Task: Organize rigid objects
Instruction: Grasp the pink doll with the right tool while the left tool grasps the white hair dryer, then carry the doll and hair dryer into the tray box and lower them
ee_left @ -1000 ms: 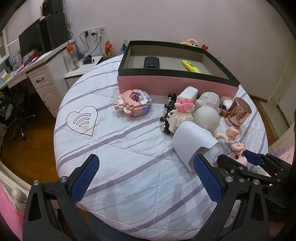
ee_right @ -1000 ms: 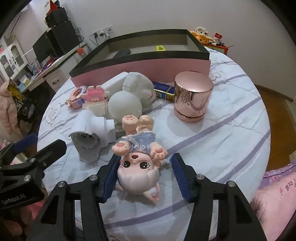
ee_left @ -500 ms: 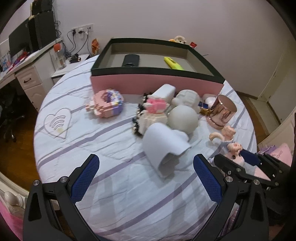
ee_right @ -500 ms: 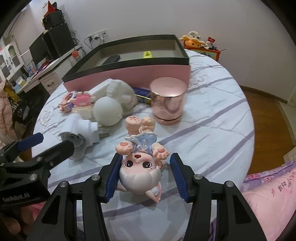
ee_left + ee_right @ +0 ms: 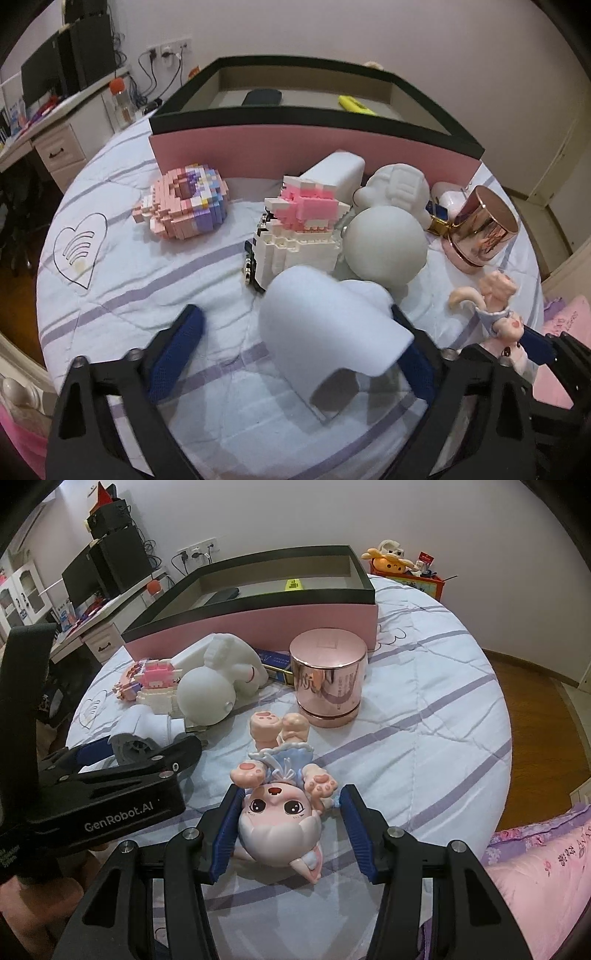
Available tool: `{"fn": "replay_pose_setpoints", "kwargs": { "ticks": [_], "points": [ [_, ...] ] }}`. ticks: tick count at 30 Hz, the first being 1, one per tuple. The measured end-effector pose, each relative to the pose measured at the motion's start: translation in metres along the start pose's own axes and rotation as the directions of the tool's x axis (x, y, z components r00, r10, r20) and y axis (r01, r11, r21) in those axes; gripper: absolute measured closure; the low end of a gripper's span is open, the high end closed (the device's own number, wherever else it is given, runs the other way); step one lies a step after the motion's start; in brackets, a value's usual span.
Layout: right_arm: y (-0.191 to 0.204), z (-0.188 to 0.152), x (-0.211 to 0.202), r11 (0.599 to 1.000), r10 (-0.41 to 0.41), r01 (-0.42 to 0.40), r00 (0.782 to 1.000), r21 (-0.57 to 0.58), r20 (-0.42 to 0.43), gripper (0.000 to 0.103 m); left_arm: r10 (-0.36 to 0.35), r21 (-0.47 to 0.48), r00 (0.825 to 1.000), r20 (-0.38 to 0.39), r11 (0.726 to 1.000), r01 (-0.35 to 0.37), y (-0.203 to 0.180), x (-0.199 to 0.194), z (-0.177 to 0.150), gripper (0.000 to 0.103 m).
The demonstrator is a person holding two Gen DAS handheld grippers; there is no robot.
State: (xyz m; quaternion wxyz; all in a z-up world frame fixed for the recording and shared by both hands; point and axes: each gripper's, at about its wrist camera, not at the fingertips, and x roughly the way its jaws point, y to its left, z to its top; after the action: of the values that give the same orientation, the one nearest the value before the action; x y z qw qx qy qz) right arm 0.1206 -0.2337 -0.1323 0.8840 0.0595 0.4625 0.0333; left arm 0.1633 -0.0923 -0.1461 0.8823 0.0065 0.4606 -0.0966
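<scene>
Our left gripper (image 5: 295,354) had its fingers (image 5: 173,354) closing around the white hair-dryer-shaped object (image 5: 325,325), which lay between them on the bedspread (image 5: 155,280), its long body running away toward the pink box (image 5: 295,147); the left pad had not touched it. Our right gripper (image 5: 291,834) clamped the smaller doll (image 5: 280,812), head nearest us, feet toward the box.

I'm in a bedroom at home: a round bed with a white quilt striped in lilac (image 5: 155,280) fills the view, a pink floral duvet (image 5: 546,878) lies beside it, a cream desk with drawers (image 5: 55,147) carries a black monitor (image 5: 40,77), and the wooden floor (image 5: 535,709) shows past the edge.
</scene>
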Motion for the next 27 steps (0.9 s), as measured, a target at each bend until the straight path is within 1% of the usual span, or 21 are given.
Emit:
{"fn": "replay_pose_setpoints", "kwargs": {
  "ticks": [1,2,3,6,15,22,27],
  "points": [
    [0.0,0.0,0.0,1.0,0.0,0.0,1.0,0.0,0.0,0.048,-0.004,0.001,1.0,0.01,1.0,0.004,0.001,-0.002,-0.001,0.027],
    [0.0,0.0,0.0,1.0,0.001,-0.001,1.0,0.0,-0.001,0.048,-0.014,-0.002,1.0,0.016,1.0,0.014,0.006,-0.004,-0.001,0.038],
    [0.0,0.0,0.0,1.0,0.001,-0.001,1.0,0.001,-0.001,0.048,-0.024,-0.008,1.0,0.018,1.0,0.024,0.009,-0.005,-0.001,0.042],
    [0.001,0.001,0.0,1.0,-0.002,0.002,1.0,0.0,-0.002,0.048,-0.067,-0.025,0.997,0.022,0.997,0.068,0.021,-0.009,-0.003,0.043],
    [0.003,0.002,-0.002,1.0,0.001,-0.001,1.0,0.002,-0.009,0.048,-0.083,-0.02,0.996,0.037,0.996,0.084,0.027,-0.029,-0.01,0.043],
    [0.015,0.006,-0.012,0.998,0.053,-0.053,0.999,-0.02,-0.008,0.048,-0.081,-0.003,0.994,0.076,0.997,0.082,0.036,-0.056,-0.005,0.043],
    [0.025,0.019,-0.028,0.994,0.103,-0.103,0.995,-0.037,0.014,0.048,-0.082,-0.005,0.991,0.108,0.997,0.083,0.044,-0.071,0.011,0.043]
  ]
}}
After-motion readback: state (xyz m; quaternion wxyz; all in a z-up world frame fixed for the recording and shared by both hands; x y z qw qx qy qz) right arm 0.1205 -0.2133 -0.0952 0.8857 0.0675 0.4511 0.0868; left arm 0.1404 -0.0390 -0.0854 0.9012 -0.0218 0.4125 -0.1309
